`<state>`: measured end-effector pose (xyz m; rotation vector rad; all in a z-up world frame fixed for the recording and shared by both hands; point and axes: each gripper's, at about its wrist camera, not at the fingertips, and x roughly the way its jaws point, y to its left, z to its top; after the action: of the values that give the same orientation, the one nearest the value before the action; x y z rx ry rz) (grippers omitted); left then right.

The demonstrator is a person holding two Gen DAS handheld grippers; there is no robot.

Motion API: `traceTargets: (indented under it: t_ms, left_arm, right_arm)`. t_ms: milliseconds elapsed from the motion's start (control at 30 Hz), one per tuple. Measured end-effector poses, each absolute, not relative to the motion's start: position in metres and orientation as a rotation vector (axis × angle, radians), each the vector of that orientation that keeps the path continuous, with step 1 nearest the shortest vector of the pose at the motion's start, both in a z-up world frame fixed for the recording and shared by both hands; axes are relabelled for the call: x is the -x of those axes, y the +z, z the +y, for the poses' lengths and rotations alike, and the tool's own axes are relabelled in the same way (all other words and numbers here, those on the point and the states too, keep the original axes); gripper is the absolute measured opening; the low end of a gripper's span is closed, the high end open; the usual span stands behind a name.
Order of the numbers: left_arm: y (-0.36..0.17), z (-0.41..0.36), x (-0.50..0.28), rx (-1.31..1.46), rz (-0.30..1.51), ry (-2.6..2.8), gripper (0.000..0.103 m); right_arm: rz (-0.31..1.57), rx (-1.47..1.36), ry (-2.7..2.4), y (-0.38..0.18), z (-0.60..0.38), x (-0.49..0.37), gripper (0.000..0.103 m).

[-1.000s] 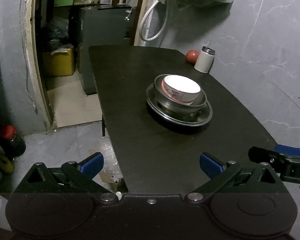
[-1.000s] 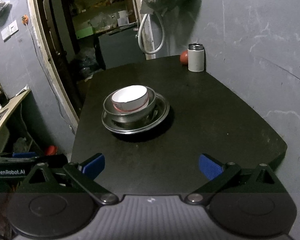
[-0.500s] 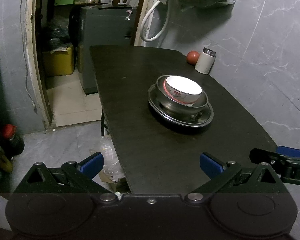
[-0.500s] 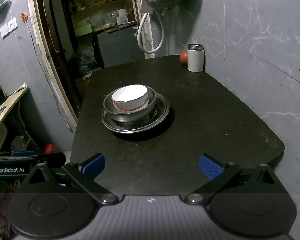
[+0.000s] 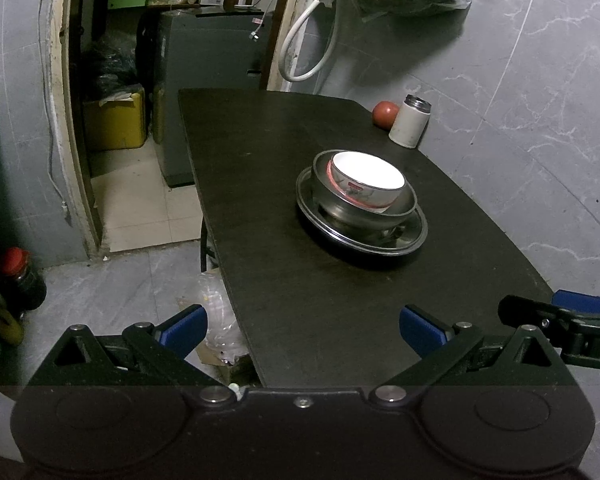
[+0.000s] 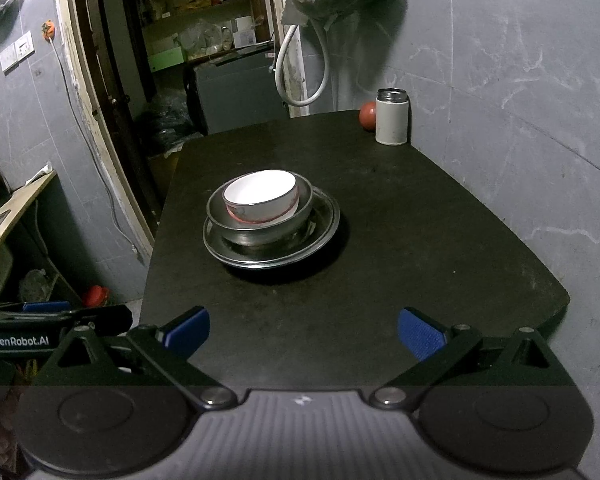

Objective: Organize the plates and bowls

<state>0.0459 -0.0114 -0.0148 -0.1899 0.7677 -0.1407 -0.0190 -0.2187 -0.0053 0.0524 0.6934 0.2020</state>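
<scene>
Two claws are hanging spread and empty at the table's (image 6: 420,240) near edge: left claw (image 5: 303,325), right claw (image 6: 303,329). Mid-table, toward its left edge, a white bowl (image 6: 261,196) is sitting inside a steel bowl (image 6: 260,220) on a steel plate (image 6: 324,224).

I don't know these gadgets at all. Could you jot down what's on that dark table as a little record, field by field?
table: black table, set against a grey wall
stack: white bowl inside a metal bowl, on a metal plate
far corner: white canister upright, red round fruit beside it
left gripper: open, holding nothing, short of the stack
right gripper: open, holding nothing, short of the stack
</scene>
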Motion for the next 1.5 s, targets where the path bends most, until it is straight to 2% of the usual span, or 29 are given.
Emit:
traceTargets:
  t_ms: [1500]
  left_arm:
    - [-0.0121,-0.0143,-0.0462,0.183,0.756,-0.134,0.102]
  right_arm:
    - [0.699,-0.052,0.215,-0.0054,-0.2256,0.0112,0.103]
